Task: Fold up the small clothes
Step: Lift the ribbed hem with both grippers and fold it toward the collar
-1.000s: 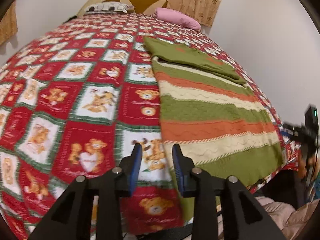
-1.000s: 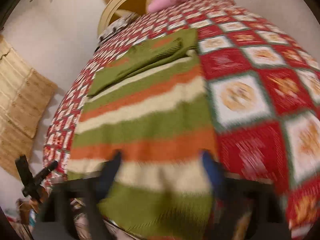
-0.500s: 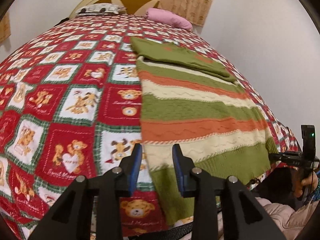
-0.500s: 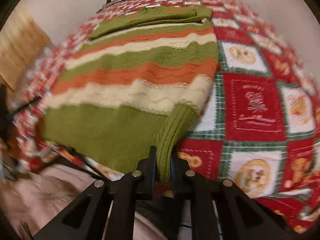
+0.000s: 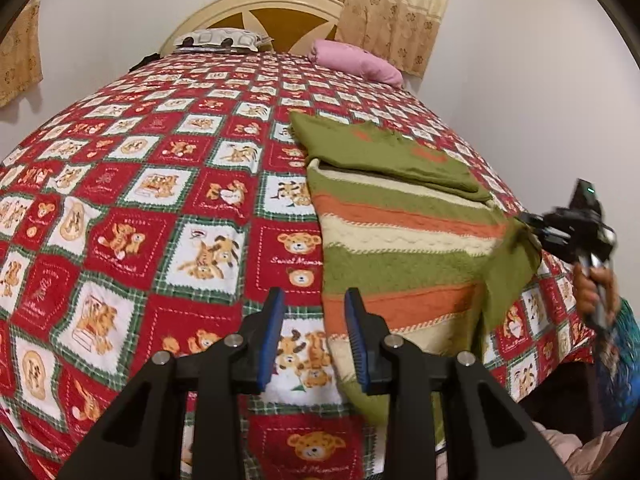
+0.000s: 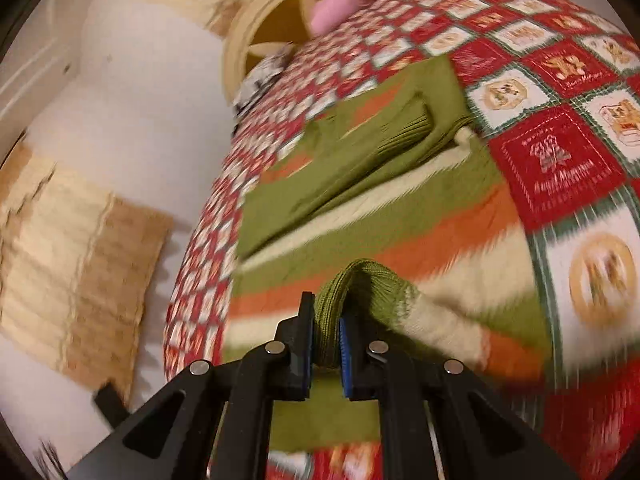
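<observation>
A striped green, orange and cream knitted sweater [image 5: 404, 240] lies flat on the bed, its green sleeves folded across its far end [image 5: 384, 156]. My right gripper [image 6: 325, 340] is shut on the green ribbed hem corner [image 6: 352, 284] and holds it lifted over the sweater's body; it also shows in the left wrist view [image 5: 520, 224] with the corner hanging from it. My left gripper [image 5: 314, 336] is open and empty, above the quilt just left of the sweater's near left edge.
The bed has a red and white teddy-bear quilt [image 5: 140, 200]. A pink pillow [image 5: 356, 62] and a patterned pillow [image 5: 218, 38] lie by the headboard [image 5: 256, 12]. A wall runs along the bed's right side [image 5: 520, 80]. Curtains hang behind.
My right gripper has lifted the hem corner and carried it up over the sweater toward the far end. My left gripper has drawn slightly left of the sweater, still open.
</observation>
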Motion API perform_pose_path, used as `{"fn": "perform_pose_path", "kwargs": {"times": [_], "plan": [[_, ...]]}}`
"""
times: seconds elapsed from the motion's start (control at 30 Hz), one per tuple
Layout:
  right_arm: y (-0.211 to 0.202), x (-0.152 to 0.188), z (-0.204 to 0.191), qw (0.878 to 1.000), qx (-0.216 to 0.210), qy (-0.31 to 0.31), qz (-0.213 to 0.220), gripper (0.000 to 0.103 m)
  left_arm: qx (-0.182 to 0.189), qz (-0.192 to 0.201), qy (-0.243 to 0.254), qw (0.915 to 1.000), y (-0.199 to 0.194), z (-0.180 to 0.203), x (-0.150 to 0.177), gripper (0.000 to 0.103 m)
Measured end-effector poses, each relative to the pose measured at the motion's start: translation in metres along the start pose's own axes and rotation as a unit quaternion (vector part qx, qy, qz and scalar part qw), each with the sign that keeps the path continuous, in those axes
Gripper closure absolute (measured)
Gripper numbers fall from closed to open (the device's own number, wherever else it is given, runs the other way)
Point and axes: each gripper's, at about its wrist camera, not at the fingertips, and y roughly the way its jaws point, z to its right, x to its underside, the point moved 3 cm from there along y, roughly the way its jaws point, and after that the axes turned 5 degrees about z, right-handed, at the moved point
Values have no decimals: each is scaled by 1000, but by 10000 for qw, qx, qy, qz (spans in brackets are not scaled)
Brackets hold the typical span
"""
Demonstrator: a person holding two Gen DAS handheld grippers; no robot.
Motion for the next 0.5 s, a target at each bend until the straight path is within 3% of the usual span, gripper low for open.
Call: {"fn": "perform_pose_path", "kwargs": {"times": [0.1, 0.13, 0.2, 0.33, 0.4, 0.5], "plan": [[21, -5, 26, 9990, 340, 271, 67, 93, 48, -136, 45, 9999, 6, -2, 2, 67], [26, -7, 33, 9988, 343, 355, 68, 94, 84, -184, 43, 9998, 9, -2, 2, 57], [26, -4, 35, 9988, 333, 335, 122, 94, 211, -207, 51, 9996, 14, 0, 3, 47], [24, -4, 25, 9986, 504, 87, 142, 94, 730, -209, 132, 9970, 21, 12, 2, 45], [26, -5, 24, 9983, 565, 25, 107, 94, 703, -297, 301, 9966, 32, 20, 4, 36], [30, -5, 24, 9982, 594, 16, 96, 94, 619, -436, 333, 9966, 45, 26, 9, 35]]}}
